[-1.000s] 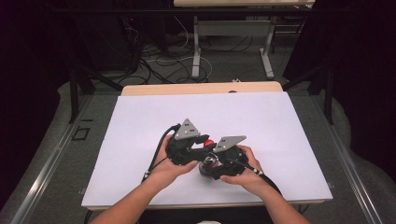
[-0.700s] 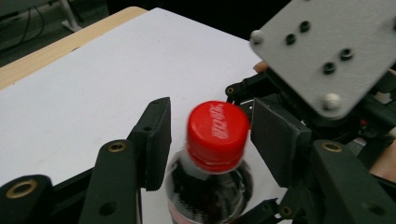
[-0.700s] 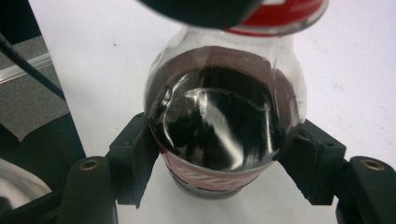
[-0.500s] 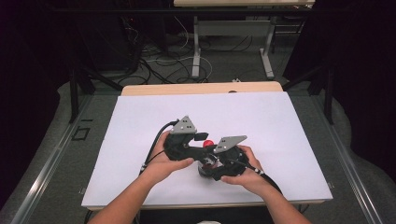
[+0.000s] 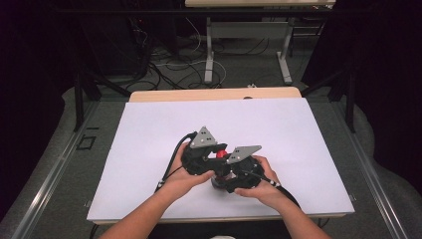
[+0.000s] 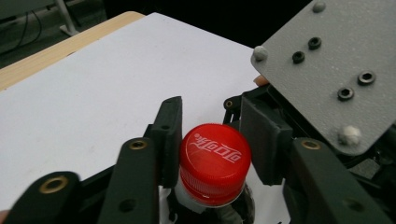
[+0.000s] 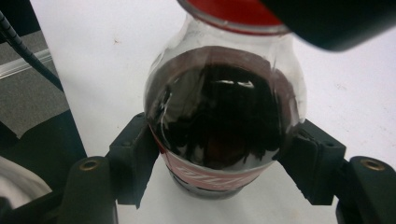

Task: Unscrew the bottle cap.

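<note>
Item: one small bottle (image 7: 224,126) of dark drink with a red cap (image 6: 214,161), standing upright on the white sheet (image 5: 149,134) near the table's front edge, between the two hands. The right gripper (image 7: 224,158) is clamping the bottle's body from both sides. The left gripper (image 6: 212,140) is bracketing the cap, its jaws having just been closing, one pad touching and the other sitting just beside it.

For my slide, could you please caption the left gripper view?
Left gripper set around the red cap of a cola bottle, its jaws just closing, above the white table.
</note>
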Demonstrator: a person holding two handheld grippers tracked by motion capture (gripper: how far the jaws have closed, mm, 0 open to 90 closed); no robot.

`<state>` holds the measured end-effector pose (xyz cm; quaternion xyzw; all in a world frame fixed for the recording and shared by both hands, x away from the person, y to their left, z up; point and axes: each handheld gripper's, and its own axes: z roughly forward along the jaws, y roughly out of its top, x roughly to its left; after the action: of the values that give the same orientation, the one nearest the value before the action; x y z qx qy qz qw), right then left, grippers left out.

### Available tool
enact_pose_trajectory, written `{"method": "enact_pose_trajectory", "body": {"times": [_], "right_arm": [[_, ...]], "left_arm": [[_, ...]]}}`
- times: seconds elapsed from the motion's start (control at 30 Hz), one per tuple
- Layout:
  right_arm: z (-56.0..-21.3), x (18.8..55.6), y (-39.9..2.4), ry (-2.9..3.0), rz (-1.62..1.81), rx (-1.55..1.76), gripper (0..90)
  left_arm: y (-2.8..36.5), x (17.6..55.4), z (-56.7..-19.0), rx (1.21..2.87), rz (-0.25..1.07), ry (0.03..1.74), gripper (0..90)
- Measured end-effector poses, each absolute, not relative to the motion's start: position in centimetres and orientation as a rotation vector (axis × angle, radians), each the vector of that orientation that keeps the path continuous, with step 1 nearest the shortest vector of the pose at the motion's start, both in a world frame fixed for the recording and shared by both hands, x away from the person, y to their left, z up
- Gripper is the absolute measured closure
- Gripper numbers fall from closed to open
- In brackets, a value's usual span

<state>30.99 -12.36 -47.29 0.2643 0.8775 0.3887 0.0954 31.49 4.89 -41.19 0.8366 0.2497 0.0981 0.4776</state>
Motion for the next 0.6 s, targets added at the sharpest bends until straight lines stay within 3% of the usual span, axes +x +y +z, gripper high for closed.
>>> {"method": "enact_pose_trajectory", "body": {"times": [0.07,0.2,0.6], "right_arm": [[-47.2,31.0,-12.5,2.594,1.160,0.772,31.7],[-47.1,31.0,-12.6,2.585,1.176,0.765,31.7],[-47.1,30.8,-12.2,2.606,1.176,0.748,31.8]], "left_arm": [[5.1,31.4,-40.9,2.046,0.222,0.604,47.7],[6.0,31.6,-40.4,2.047,0.191,0.581,47.3],[6.2,32.7,-40.9,2.051,0.097,0.520,60.0]]}}
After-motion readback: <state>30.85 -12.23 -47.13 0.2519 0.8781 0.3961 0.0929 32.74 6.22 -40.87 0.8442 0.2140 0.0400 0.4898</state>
